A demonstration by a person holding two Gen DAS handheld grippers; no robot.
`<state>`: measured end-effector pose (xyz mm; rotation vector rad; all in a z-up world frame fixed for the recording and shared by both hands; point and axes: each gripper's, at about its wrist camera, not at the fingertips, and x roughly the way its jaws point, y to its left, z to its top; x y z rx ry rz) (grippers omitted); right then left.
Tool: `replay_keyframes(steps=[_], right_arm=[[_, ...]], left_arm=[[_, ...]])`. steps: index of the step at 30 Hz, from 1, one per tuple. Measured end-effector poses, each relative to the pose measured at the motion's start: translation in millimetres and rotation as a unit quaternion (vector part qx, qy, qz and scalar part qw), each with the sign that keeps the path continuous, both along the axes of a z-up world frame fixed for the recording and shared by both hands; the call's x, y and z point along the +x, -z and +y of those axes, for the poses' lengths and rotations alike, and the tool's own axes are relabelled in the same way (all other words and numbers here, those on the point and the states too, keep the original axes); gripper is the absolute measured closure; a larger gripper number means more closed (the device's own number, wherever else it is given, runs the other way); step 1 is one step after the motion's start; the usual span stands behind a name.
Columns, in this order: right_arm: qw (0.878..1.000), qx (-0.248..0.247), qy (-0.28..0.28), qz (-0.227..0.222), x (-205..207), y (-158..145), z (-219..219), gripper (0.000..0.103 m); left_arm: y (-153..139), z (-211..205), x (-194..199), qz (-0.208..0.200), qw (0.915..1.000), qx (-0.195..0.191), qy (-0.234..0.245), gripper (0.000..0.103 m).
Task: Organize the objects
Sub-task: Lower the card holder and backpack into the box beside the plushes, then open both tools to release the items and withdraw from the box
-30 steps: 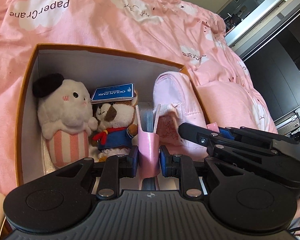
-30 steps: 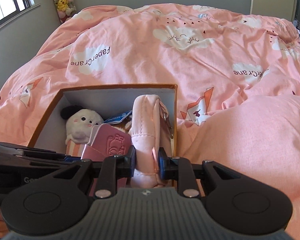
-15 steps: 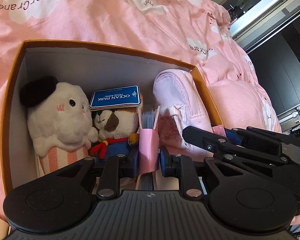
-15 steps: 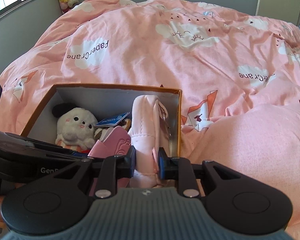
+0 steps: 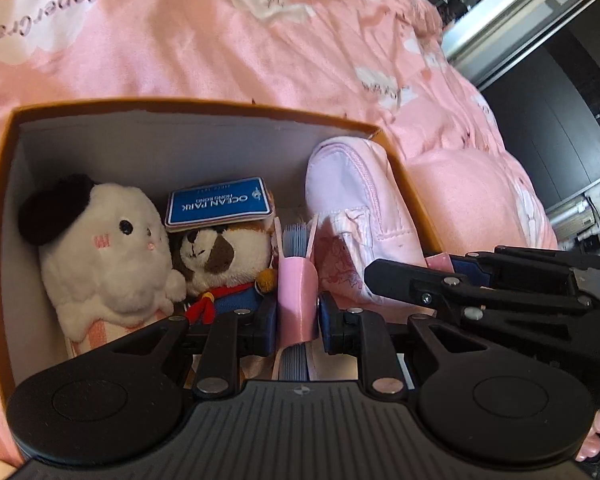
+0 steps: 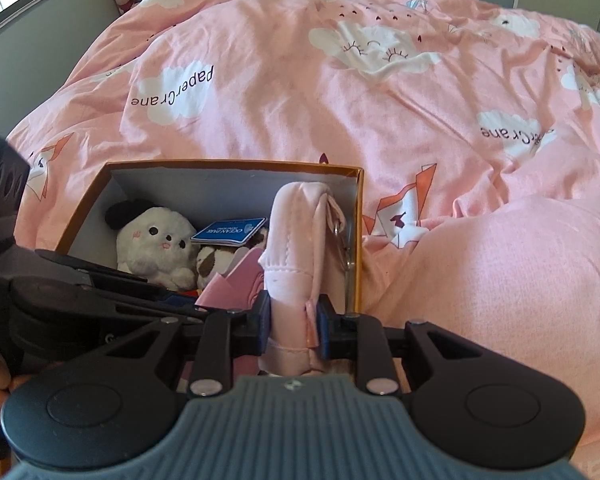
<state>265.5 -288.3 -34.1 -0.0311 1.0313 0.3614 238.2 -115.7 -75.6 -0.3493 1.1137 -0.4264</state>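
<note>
The pink notebook (image 5: 298, 292) sits upright in the orange box (image 5: 4, 184), clamped on its strap by the left gripper (image 5: 298, 320). Just right of the notebook in the box is the pink pouch (image 6: 300, 248), squeezed in the right gripper (image 6: 293, 326). Left of the notebook sit a brown plush dog (image 5: 220, 256) with a blue tag (image 5: 220, 202), then a white plush (image 5: 104, 248). The box rests on a pink duvet (image 6: 340, 100).

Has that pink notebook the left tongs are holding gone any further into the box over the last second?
Yes. The pink notebook in the left tongs has moved deeper into the orange box, nearer the sailor plush.
</note>
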Motion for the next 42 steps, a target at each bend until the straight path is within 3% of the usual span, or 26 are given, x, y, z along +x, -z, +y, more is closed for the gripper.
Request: replay_keyframes(steps=[5, 10, 15, 19, 25, 29, 30, 35, 37, 42], right_arm=[[1.000, -0.013, 0.019, 0.007, -1.8, -18.6, -0.7, 0.078], [0.999, -0.011, 0.027, 0.040, 7.8, -17.1, -1.5, 0.078], [0.999, -0.010, 0.028, 0.044, 6.3, -23.4, -2.9, 0.078], [0.998, -0.024, 0.030, 0.051, 12.8, -11.8, 3.0, 0.079], [0.999, -0.028, 0.008, 0.033, 19.7, -4.4, 3.6, 0.077], [0.999, -0.031, -0.026, 0.018, 14.6, -6.6, 5.4, 0.067], [0.999, -0.039, -0.034, 0.013, 12.6, -6.3, 7.3, 0.066], [0.992, -0.086, -0.090, -0.013, 0.4, -6.7, 18.0, 0.064], [0.988, -0.103, -0.115, -0.021, -3.2, -8.2, 20.8, 0.063], [0.972, -0.139, -0.184, -0.030, -18.6, -12.1, 26.3, 0.058]], left_arm=[[-14.1, 2.9, -26.1, -0.061, 0.9960, -0.008, -0.064, 0.079], [-10.4, 7.7, -22.9, -0.061, 0.9891, -0.015, -0.133, 0.080], [-9.8, 8.4, -18.4, -0.063, 0.9850, -0.024, -0.159, 0.080], [-1.1, 5.1, -9.2, -0.052, 0.9836, -0.032, -0.170, 0.080], [5.0, 15.3, 1.7, -0.018, 0.9850, -0.064, -0.159, 0.076], [5.0, 21.9, -0.8, -0.012, 0.9819, -0.110, -0.154, 0.048], [3.6, 22.4, -1.4, -0.016, 0.9821, -0.113, -0.150, 0.047], [-5.9, 20.9, -2.3, -0.021, 0.9885, -0.099, -0.112, 0.048], [-13.2, 17.9, -4.2, -0.030, 0.9936, -0.074, -0.080, 0.049], [-23.5, 7.3, -23.9, -0.058, 0.9983, -0.005, -0.010, 0.063]])
